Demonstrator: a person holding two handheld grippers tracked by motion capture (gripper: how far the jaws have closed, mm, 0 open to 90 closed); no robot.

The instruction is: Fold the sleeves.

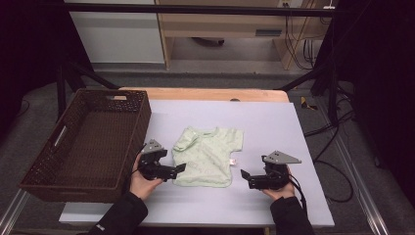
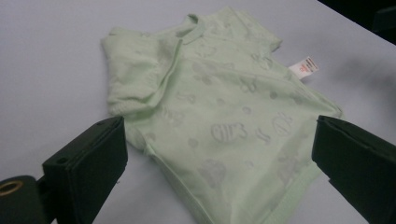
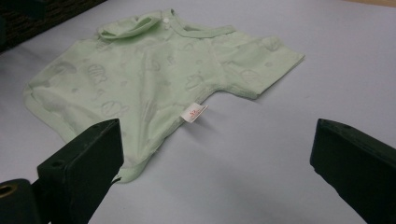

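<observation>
1. Locate the workpiece. The pale green baby shirt [image 1: 209, 155] lies flat on the lavender table mat [image 1: 274, 122], between the two grippers. One sleeve [image 2: 133, 79] is folded in over the chest; the other sleeve [image 3: 264, 60] lies spread out.

2. Check the left gripper [image 1: 180, 169]. Its jaws stand wide apart and grasp nothing. The shirt's lower hem sits just ahead of and between the fingers [image 2: 93, 158], not touching them.

3. Check the right gripper [image 1: 243, 175]. Its jaws are also released and empty. The near hem corner lies beside its left finger [image 3: 84, 163]; the white care label [image 3: 194, 112] lies ahead, between the fingers.

4. The step in hand appears to be the next fold, likely the spread sleeve.

5. For a clean fold, slide one finger under the fabric edge and close on a single layer near the seam (a pinch in mid-panel tends to bunch the cloth).

6. Lift only enough to clear the mat, carry the edge across, and release once it lies flat.

7. Keep the wicker basket [image 1: 88, 142], beside the left gripper, out of the sweep.
</observation>
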